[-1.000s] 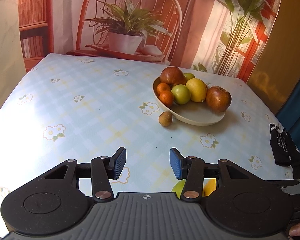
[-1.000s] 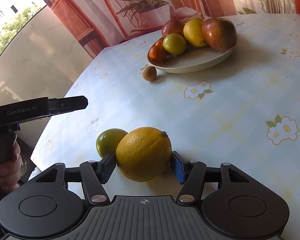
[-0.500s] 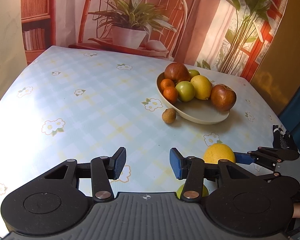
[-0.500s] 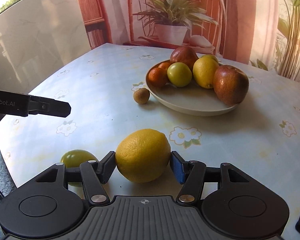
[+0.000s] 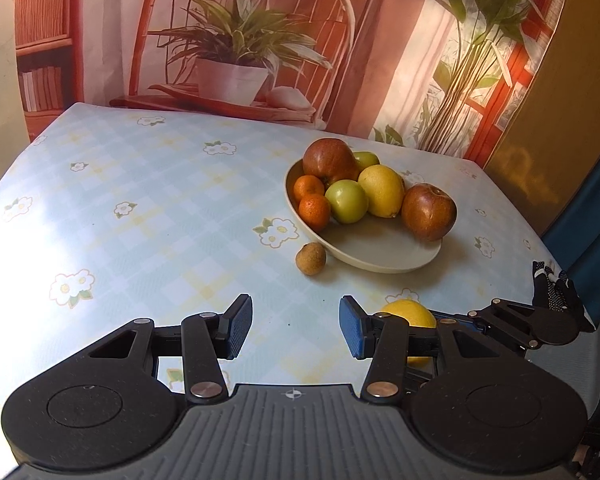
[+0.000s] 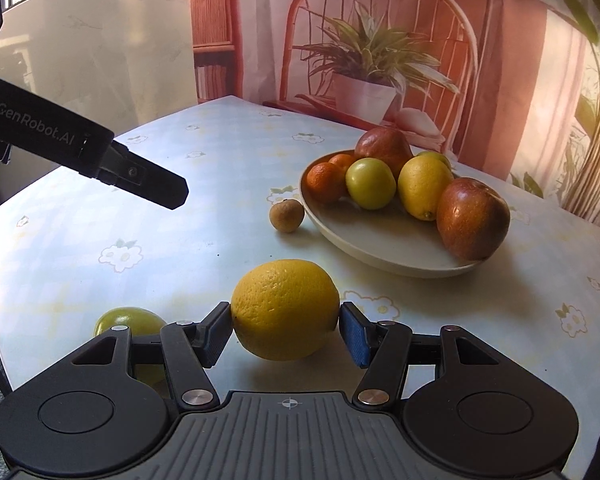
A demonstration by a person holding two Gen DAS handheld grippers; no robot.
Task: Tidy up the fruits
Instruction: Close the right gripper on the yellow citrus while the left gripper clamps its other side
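My right gripper (image 6: 285,320) is shut on a yellow lemon (image 6: 286,310), held just above the tablecloth near the table's front edge. In the left wrist view the same lemon (image 5: 410,314) shows behind my right finger, with the right gripper (image 5: 520,320) reaching in from the right. My left gripper (image 5: 294,322) is open with nothing between its pads; its black finger (image 6: 148,184) hangs at the left. A cream bowl (image 6: 380,264) ahead holds two red apples, two tangerines, green fruits and a lemon. A small brown fruit (image 6: 287,216) lies beside the bowl. A green fruit (image 6: 124,320) lies on the table left of the held lemon.
The table wears a pale blue checked cloth with flowers (image 5: 140,200). A printed backdrop of a chair and potted plant (image 5: 236,60) hangs behind the far edge. A black glove (image 5: 556,284) lies at the table's right edge. A pale wall stands to the left.
The right gripper has rolled level with the lemon still in its grip and has come into the left wrist view. The left gripper has drifted slightly; the green fruit is now hidden from its camera.
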